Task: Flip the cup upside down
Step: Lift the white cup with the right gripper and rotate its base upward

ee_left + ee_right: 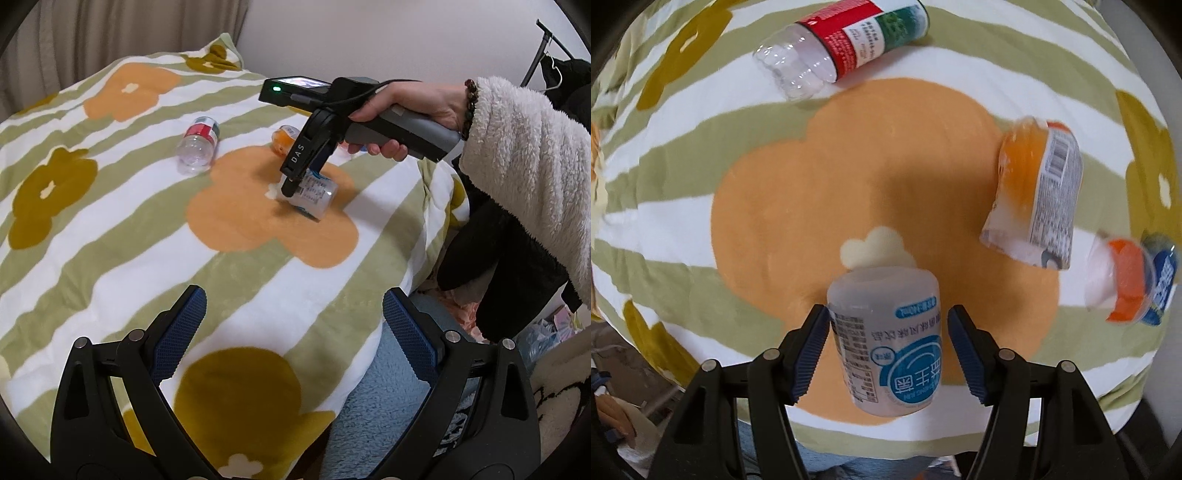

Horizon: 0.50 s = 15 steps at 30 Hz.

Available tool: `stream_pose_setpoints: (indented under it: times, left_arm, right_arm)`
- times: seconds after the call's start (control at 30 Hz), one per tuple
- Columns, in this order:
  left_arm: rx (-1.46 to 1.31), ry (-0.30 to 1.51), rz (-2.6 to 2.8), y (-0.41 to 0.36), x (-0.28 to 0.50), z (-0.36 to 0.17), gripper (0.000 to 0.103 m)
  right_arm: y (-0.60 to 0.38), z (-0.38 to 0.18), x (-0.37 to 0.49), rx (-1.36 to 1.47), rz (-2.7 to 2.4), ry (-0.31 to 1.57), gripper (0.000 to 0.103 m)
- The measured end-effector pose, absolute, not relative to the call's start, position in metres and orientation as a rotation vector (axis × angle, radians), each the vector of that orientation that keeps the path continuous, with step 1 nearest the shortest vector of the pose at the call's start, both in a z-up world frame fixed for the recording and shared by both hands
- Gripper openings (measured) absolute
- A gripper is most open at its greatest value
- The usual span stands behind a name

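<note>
Cup (886, 339) with a blue label lies on the orange flower of the bed blanket (683, 229), base-end up, between the spread fingers of the right hand-held gripper (888, 354); whether the left pad touches it is unclear. Beyond the cup lie a red-labelled clear bottle (842, 44) and an orange cup (1038, 195). Left hand-held gripper (291, 332) hangs spread wide, empty, near the bed's edge.

Black right gripper (295, 184) marked "DAS", blue ribbed pads (812, 347), grey handle (399, 129), fluffy white sleeve (524, 155), beaded bracelet (471, 107).
</note>
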<state>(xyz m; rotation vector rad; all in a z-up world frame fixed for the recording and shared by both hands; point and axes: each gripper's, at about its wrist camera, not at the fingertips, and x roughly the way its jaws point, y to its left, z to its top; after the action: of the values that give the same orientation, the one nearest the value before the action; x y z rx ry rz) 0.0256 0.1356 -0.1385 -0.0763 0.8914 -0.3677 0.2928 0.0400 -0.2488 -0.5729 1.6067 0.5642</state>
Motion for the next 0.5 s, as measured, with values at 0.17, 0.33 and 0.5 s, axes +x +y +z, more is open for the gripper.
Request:
stream_pose_setpoints:
  times: [0.17,0.33,0.5]
  left_arm:
    - [-0.060,0.895,-0.355,0.133,0.027,-0.139,0.096]
    - [-0.061,0.895,-0.354,0.131,0.030,-0.140,0.096]
    - [-0.075,0.869,-0.314,0.136,0.034,-0.138,0.096]
  right_arm:
    - [0.050,-0.252,0.290,-0.589,0.567,1.617,0.062]
    - [0.019,-0.248,0.284,-0.486,0.585,1.594,0.057]
    - [-0.022,-0.194,0.247,-0.226,0.690,1.213,0.057]
